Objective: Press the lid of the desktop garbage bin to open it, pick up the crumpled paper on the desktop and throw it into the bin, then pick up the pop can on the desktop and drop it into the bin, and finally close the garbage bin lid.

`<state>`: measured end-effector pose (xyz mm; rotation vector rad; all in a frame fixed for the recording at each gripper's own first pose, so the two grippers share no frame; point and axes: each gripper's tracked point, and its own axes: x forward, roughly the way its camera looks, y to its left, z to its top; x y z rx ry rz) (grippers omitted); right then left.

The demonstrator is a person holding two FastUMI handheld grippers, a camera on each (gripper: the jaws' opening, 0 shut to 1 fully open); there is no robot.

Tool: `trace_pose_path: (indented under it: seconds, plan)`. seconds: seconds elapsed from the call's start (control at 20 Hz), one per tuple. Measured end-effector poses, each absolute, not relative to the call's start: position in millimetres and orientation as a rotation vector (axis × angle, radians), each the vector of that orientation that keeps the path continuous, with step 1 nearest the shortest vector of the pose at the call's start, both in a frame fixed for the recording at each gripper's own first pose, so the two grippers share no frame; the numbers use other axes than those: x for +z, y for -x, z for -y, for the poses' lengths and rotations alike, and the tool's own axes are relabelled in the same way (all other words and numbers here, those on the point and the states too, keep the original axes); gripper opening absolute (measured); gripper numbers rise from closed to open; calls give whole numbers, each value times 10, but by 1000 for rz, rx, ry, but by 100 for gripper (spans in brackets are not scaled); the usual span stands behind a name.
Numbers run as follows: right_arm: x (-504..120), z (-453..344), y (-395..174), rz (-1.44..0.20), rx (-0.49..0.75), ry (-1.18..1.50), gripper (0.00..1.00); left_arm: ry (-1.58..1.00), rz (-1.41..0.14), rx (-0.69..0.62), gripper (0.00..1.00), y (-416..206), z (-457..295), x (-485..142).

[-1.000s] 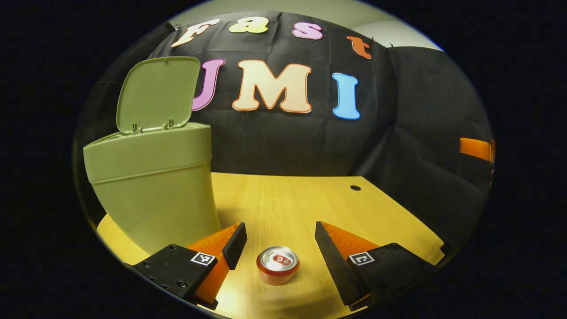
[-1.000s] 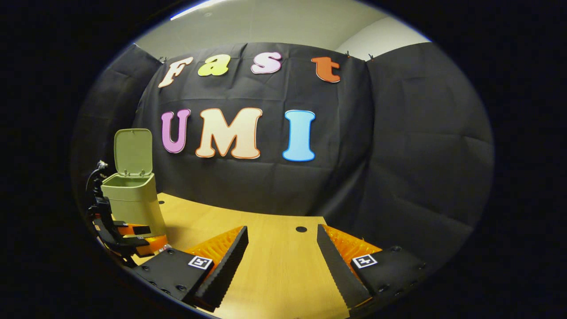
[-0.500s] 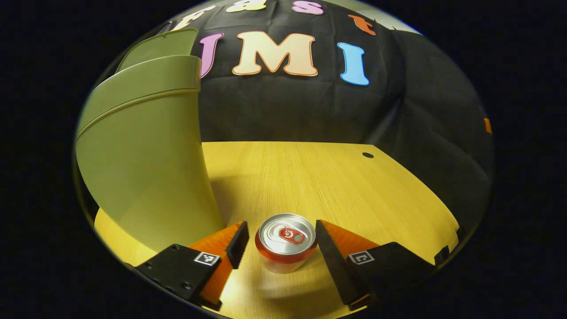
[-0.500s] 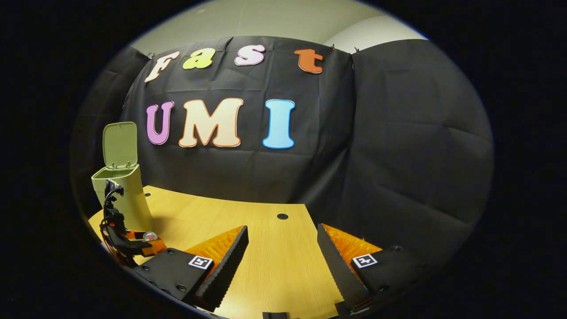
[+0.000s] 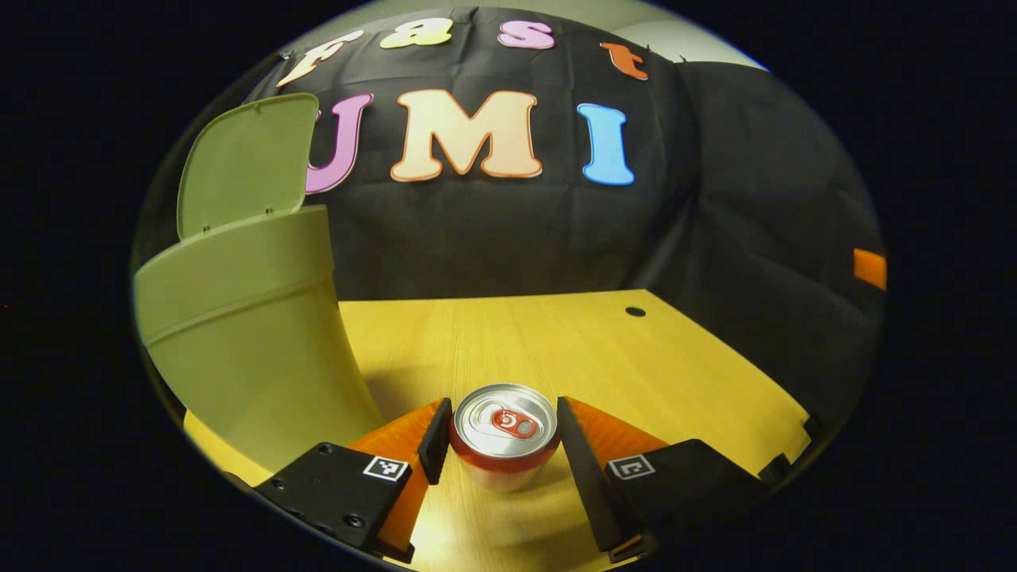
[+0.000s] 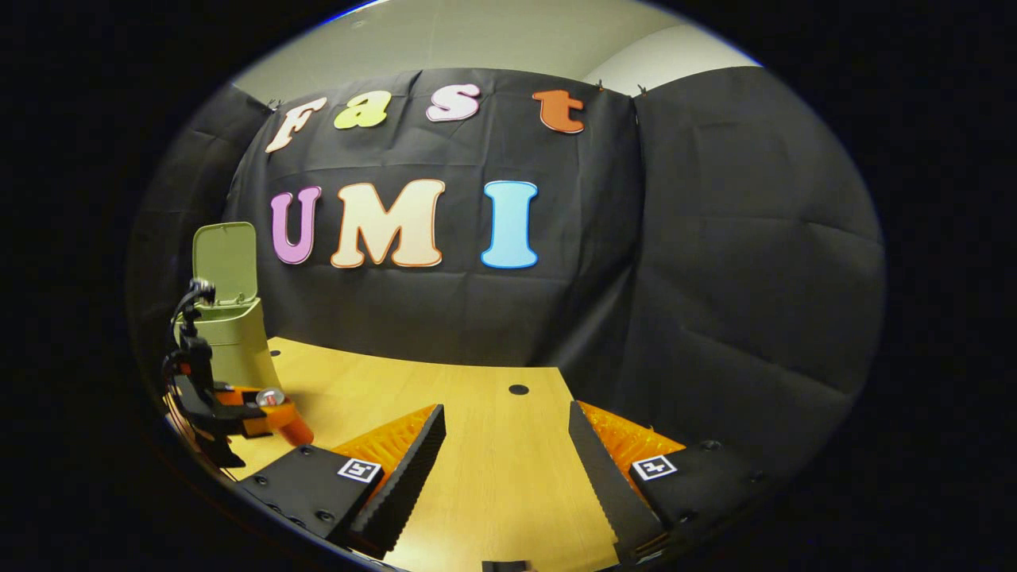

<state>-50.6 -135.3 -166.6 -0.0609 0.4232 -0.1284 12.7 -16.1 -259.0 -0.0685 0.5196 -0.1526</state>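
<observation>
The left gripper [image 5: 502, 433] is now closed on the red, silver-topped aluminium pop can [image 5: 504, 431] — lifted slightly, just beside the open green plastic bin [image 5: 238, 334]. Paper step judged done. The right gripper [image 6: 508, 469] is held open over the table.

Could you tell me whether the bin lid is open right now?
Open: the lid stands raised behind the bin rim.

Left gripper [image 5: 502, 433]: black screwed plates, square tag markers, orange ribbing.
</observation>
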Motion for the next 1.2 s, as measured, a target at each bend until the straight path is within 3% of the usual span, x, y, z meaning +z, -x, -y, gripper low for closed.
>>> trace_pose_path:
  seconds: [0.45,0.7,0.9,1.2]
  plan:
    - [-1934,960,500,-446,-36,14,99,90,-268,-123,76,-614,-94,-1225]
    - [-2013,917,427,-449,-24,-11,99,59,-141,3,75,-831,-683,-600]
    - [-2042,881,358,-448,-20,-26,99,18,-145,142,75,-777,-1330,-608]
    - [-2111,754,309,-463,5,-15,98,31,-248,281,76,-570,-1908,-1126]
